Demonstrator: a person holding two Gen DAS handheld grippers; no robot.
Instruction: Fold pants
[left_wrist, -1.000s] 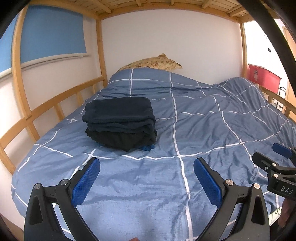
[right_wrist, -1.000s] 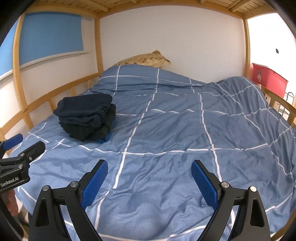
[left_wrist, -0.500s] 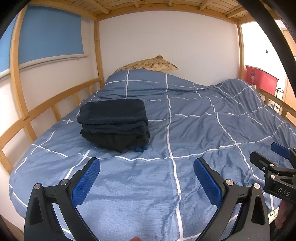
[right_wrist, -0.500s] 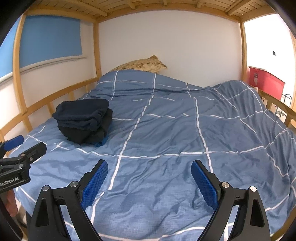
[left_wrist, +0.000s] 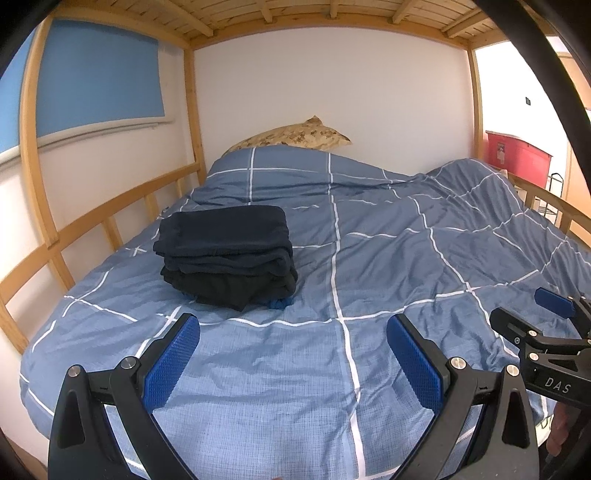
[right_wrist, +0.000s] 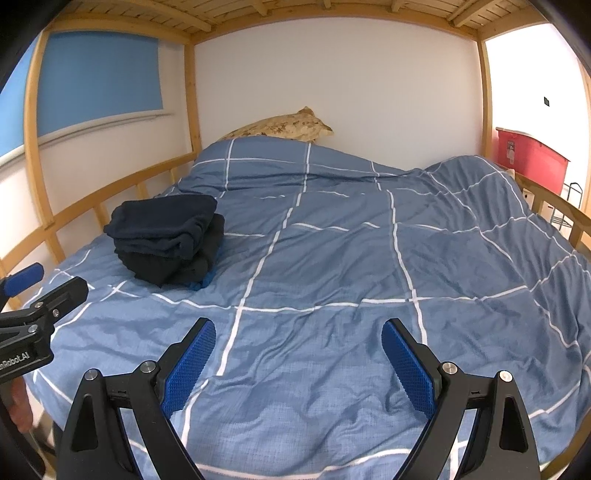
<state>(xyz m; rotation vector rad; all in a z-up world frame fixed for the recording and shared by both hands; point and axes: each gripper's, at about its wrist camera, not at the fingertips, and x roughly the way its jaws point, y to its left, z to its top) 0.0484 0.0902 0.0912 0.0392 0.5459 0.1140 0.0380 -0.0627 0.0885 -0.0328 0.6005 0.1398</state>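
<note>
Looks finished, or close to it — dark folded pants (left_wrist: 225, 254) stacked in a neat pile on the blue checked duvet (left_wrist: 369, 280), ahead and left of the left gripper (left_wrist: 291, 354), further left beyond the right gripper (right_wrist: 299, 354). Fingers of both spread wide, pinching nothing, hovering over bare duvet. No loose garment in sight in either view — nothing left to fold, judging by that. A scrap of brighter blue fabric (left_wrist: 279, 303) peeking out under the pile, unidentifiable.

One stack (left_wrist: 227, 254) of folded dark garments is lying on one duvet (left_wrist: 388, 258); layers uncountable. One pillow (left_wrist: 295, 134) is showing. One red bin (left_wrist: 517, 158) is standing beyond. Two grippers are showing, four fingers (left_wrist: 171, 363).
</note>
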